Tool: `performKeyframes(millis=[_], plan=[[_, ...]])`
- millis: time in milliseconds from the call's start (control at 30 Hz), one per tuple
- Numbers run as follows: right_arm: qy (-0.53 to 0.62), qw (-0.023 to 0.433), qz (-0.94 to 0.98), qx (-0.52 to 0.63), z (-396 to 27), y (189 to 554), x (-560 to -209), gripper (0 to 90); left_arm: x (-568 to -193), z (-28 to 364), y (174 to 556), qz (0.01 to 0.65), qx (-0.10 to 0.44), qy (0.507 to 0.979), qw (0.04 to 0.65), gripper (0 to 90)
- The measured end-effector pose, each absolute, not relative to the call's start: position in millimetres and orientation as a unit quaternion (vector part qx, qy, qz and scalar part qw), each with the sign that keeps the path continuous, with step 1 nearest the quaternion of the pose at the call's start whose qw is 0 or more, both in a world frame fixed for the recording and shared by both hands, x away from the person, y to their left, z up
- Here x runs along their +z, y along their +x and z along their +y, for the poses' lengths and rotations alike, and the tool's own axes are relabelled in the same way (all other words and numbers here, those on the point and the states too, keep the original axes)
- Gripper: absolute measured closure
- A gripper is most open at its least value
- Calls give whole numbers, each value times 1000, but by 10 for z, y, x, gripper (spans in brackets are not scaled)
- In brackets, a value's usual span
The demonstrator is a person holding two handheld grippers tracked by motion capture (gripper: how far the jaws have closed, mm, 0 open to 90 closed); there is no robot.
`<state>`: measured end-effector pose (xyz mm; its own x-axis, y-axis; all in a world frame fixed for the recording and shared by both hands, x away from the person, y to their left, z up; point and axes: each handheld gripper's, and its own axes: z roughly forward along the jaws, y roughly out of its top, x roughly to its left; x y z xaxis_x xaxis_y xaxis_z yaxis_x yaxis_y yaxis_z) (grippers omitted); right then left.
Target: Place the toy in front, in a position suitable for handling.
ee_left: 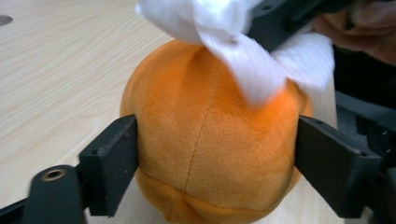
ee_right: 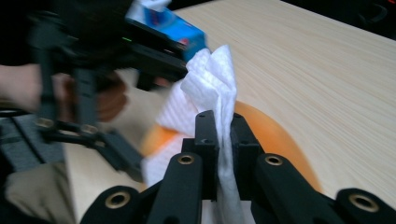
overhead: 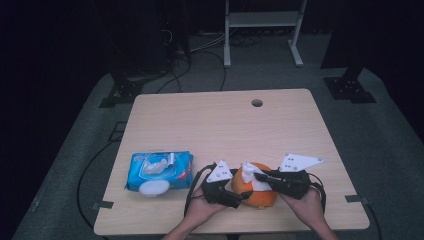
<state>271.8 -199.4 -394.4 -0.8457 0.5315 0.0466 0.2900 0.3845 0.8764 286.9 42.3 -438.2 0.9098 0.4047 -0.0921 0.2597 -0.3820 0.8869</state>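
Note:
An orange plush ball [overhead: 260, 196] rests on the wooden table [overhead: 215, 125] near its front edge. My left gripper [overhead: 241, 188] comes at it from the left. In the left gripper view its two pads [ee_left: 116, 158] touch both sides of the ball [ee_left: 210, 154], so it is shut on the ball. My right gripper [overhead: 257, 175] reaches in from the right, shut on a crumpled white wipe [overhead: 249, 171] that lies on top of the ball. In the right gripper view the wipe [ee_right: 210, 79] stands up pinched between the closed jaws of that gripper [ee_right: 224, 126], with the ball [ee_right: 275, 135] beneath.
A blue pack of wet wipes [overhead: 160, 172] with its white lid [overhead: 154, 188] flipped open lies left of my hands. A round cable hole [overhead: 257, 103] sits in the table's far side. Behind the table are cables and a white frame [overhead: 262, 20].

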Motion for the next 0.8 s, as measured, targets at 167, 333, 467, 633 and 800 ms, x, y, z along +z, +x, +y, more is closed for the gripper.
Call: performKeyframes(millis=[167, 333, 467, 633, 800], plan=[[234, 125, 829, 493, -1938, 2697, -3923, 837, -4379, 433, 2845, 185, 85, 832, 515, 221], [277, 116, 812, 501, -2143, 2811, -3985, 838, -4379, 438, 2903, 199, 62, 832, 514, 148], [263, 115, 819, 497, -2031, 2753, -3995, 838, -4384, 426, 2922, 214, 48, 834, 506, 93], [252, 110, 823, 497, -1983, 2746, -4009, 838, -4396, 485, 2914, 211, 59, 834, 507, 211], [282, 108, 816, 494, -2169, 2803, -4057, 837, -4397, 540, 2931, 205, 61, 836, 505, 185]])
